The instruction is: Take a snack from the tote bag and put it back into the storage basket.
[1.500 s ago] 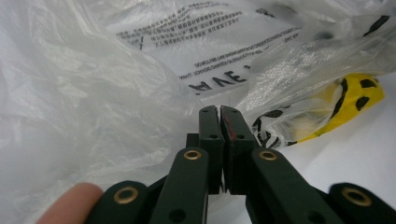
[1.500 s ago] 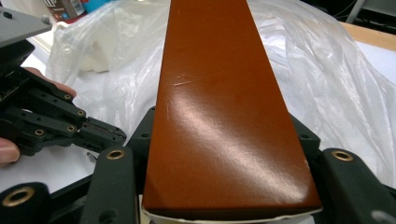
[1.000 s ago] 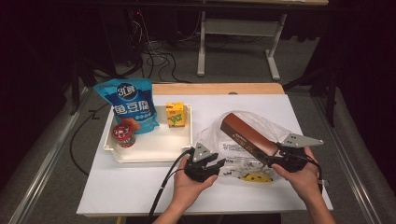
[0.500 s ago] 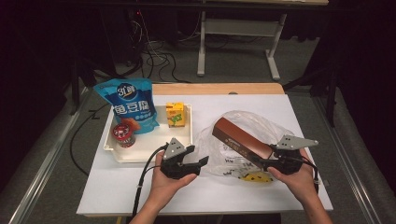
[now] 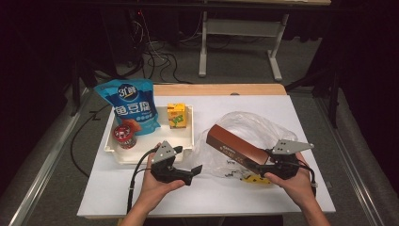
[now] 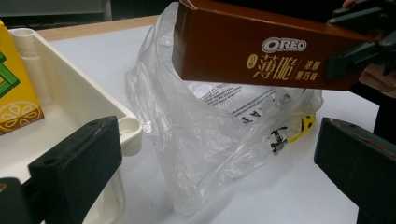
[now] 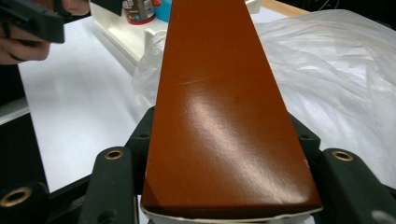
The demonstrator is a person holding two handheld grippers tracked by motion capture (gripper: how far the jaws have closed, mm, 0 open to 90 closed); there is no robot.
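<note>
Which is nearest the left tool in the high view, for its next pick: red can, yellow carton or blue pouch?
From the left tool:
1. Red can, tray's near-left corner.
2. Yellow carton, tray's far side.
3. Blue pouch, far left, standing behind the can.

A brown Oreo box (image 5: 236, 149), long and closed, tilts over a crumpled clear bag (image 5: 244, 127) lying open on the white tabletop (image 5: 108, 193).

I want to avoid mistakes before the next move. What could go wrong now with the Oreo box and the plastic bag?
1. The right hand-held gripper grips the Oreo box at one end only, so the long box could tilt or slip.
2. The left hand-held gripper, whose jaws have just been opening, holds nothing; the plastic bag stands loose and may collapse or slide.
3. The white tray is close beside the bag, so it might get bumped.
</note>
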